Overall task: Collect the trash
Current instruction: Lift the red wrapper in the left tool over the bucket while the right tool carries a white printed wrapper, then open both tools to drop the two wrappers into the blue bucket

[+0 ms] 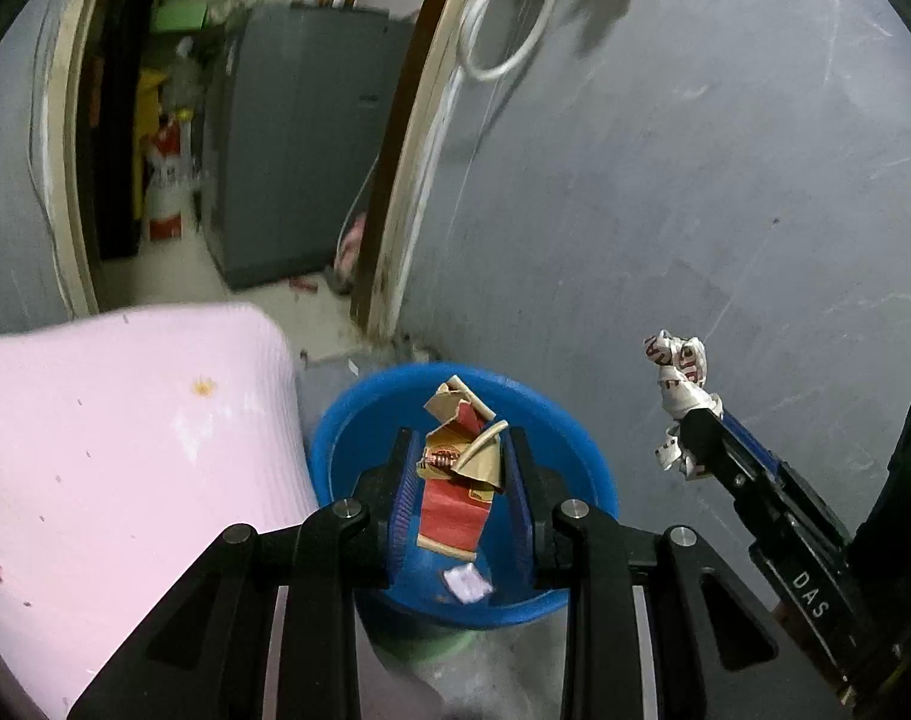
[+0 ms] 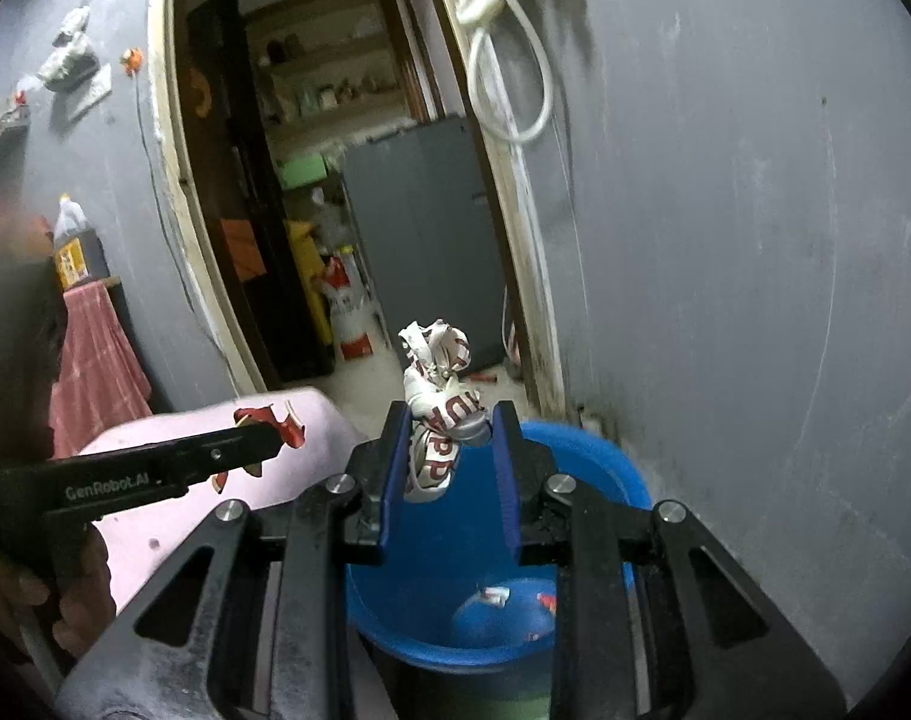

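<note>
Dim indoor light, heavy fisheye bending (black corners), background perhaps motion-blurred.

The left wrist view looks forward and down along its fingers, close over the blue bucket (image 1: 464, 540) at lower centre, facing a grey wall and a doorway at upper left. The right wrist view sits beside it, equally close, tilted slightly higher. Both share the bucket, doorway, grey refrigerator (image 2: 422, 228) and pink cushion (image 1: 125, 462).

Grey wall (image 2: 725, 240), open doorway (image 2: 311, 180), grey fridge (image 2: 419, 228) beyond, dim light
</note>
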Tool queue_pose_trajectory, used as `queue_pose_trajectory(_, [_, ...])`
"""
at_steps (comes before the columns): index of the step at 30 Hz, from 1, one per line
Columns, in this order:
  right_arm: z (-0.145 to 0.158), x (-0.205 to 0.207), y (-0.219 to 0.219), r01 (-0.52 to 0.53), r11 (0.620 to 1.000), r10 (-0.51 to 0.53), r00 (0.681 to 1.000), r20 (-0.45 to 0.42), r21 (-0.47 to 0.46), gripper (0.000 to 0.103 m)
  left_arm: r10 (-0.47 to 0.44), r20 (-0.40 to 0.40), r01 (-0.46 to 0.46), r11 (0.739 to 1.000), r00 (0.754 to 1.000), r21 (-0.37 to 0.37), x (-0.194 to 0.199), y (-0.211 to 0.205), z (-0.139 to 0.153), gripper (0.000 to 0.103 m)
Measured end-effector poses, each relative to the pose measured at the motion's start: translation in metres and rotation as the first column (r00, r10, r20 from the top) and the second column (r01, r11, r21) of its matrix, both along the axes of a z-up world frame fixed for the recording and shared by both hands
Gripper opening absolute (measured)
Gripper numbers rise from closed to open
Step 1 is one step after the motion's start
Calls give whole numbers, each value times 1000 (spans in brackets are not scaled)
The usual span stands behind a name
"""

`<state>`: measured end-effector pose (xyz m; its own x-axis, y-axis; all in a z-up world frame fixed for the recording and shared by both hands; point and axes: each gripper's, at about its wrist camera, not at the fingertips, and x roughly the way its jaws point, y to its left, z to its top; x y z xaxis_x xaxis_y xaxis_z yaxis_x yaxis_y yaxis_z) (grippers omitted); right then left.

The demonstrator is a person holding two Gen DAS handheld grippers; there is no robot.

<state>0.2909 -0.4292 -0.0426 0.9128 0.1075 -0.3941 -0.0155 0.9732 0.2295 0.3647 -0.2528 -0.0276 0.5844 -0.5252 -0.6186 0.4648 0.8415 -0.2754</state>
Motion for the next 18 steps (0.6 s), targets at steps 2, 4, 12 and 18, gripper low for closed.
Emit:
queue_pose_trajectory(2, [-8, 3, -1, -3, 1000, 3, 1000, -27, 6, 27, -4, -30, 5, 1000, 1000, 14, 4, -3, -10, 24])
queue_pose_trajectory(4, [-14, 7, -2, -5, 1000, 5, 999, -52, 12, 27, -4, -54, 6, 999, 999, 32, 8, -5, -19, 24])
queue_pose_trajectory(12, [-32, 16, -5, 2, 999, 3, 992, -130, 36, 28, -14, -124, 24, 997, 992, 79, 11, -13, -40, 27])
queue_pose_trajectory(18, [-39, 17, -8, 11, 998, -1, 986, -165, 59, 29, -1, -146, 11, 997, 989, 73, 12, -13, -45, 35])
